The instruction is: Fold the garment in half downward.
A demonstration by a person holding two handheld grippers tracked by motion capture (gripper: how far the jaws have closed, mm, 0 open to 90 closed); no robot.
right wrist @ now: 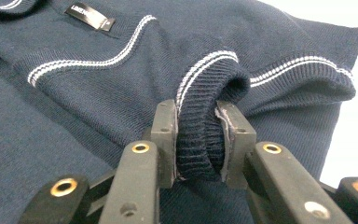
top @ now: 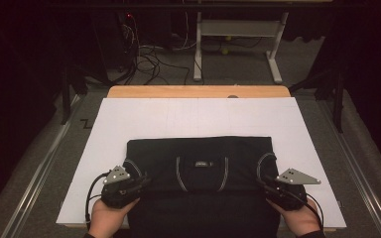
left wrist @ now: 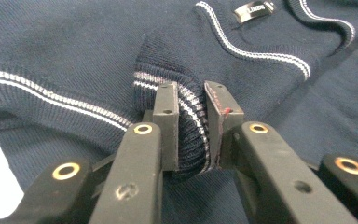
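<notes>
White sheet (top: 129,124) | sweater (top: 198,148) | both cuffs pinched by grippers

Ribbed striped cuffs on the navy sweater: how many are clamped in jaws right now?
2. One ribbed cuff is pinched in the left gripper at the sweater's left edge; the other cuff is pinched in the right gripper at its right edge.
</notes>
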